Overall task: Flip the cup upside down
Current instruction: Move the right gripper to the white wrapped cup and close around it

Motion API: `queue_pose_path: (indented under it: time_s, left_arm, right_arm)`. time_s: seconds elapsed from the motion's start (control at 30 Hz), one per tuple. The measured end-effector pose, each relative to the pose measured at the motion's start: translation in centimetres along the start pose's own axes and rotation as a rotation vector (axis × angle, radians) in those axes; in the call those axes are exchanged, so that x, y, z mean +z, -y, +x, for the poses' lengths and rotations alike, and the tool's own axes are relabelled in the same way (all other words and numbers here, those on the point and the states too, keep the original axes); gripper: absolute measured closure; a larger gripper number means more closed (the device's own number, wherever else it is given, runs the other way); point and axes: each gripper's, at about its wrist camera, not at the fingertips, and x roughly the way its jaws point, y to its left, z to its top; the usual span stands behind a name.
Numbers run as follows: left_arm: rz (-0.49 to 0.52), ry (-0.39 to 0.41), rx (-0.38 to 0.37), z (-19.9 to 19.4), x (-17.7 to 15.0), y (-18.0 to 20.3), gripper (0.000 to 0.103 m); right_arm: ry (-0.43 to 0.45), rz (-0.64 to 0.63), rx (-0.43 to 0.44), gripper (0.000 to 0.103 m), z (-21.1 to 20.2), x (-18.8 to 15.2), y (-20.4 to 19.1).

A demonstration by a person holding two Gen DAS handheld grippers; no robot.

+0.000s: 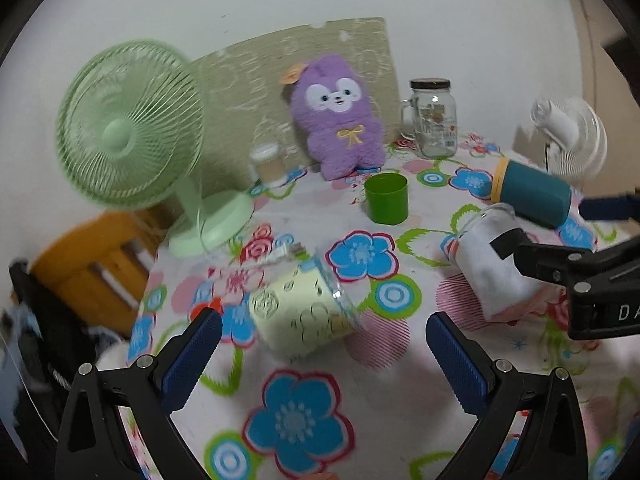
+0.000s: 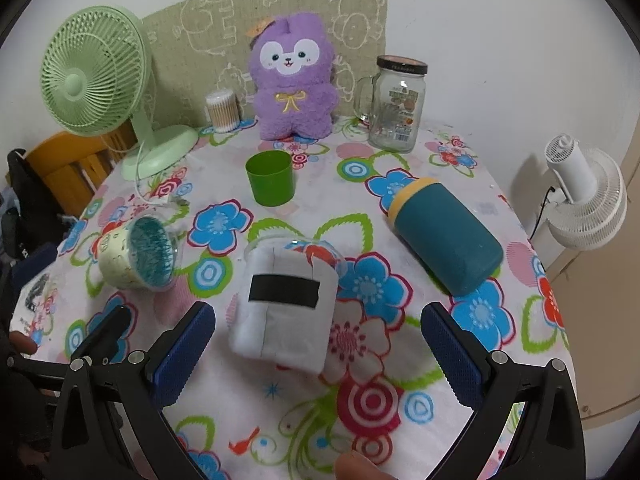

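A clear cup in a white sleeve with a black strip [image 2: 286,304] lies on its side on the floral tablecloth, just ahead of my open right gripper [image 2: 318,344]. It also shows in the left wrist view [image 1: 494,264]. A clear cup with a pale yellow print [image 1: 298,312] lies on its side ahead of my open left gripper [image 1: 324,348]; it shows in the right wrist view [image 2: 138,252]. A green cup [image 2: 270,182] stands upright mid-table. Both grippers are empty.
A teal bottle with a yellow band [image 2: 442,232] lies at the right. A green fan [image 2: 96,76], a cotton-swab jar [image 2: 222,110], a purple plush [image 2: 294,80] and a glass mug jar [image 2: 396,106] stand at the back. A white fan [image 2: 586,196] is beyond the right edge.
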Motion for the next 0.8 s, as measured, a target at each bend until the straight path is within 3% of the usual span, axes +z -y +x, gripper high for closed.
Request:
queue_pose_path:
  time_s: [0.23, 0.47, 0.63, 0.67, 0.73, 0.8]
  left_arm:
    - [0.073, -0.016, 0.004, 2.6, 0.5, 0.6, 0.000]
    - [0.277, -0.002, 0.038, 4.7, 1.5, 2.2, 0.000]
    - [0.293, -0.017, -0.011, 5.2, 2.0, 2.6, 0.000]
    - [0.300, -0.016, -0.014, 5.2, 2.0, 2.8, 0.000]
    - [0.315, -0.017, -0.022, 5.3, 2.0, 3.3, 0.000]
    - [0.316, -0.021, -0.038, 5.3, 1.9, 3.6, 0.000]
  right_arm:
    - [-0.042, -0.005, -0.009, 0.000, 2.4, 0.8, -0.6]
    - [-0.076, 0.008, 0.013, 0.000, 4.0, 0.8, -0.6]
    - [-0.101, 0.032, 0.003, 0.001, 5.4, 0.8, -0.5]
    - [-0.103, 0.032, 0.003, 0.002, 5.5, 0.8, -0.5]
    - [-0.115, 0.027, 0.007, 0.019, 6.0, 0.8, -0.6]
    - [-0.134, 0.022, 0.009, 0.027, 6.6, 0.8, -0.6]
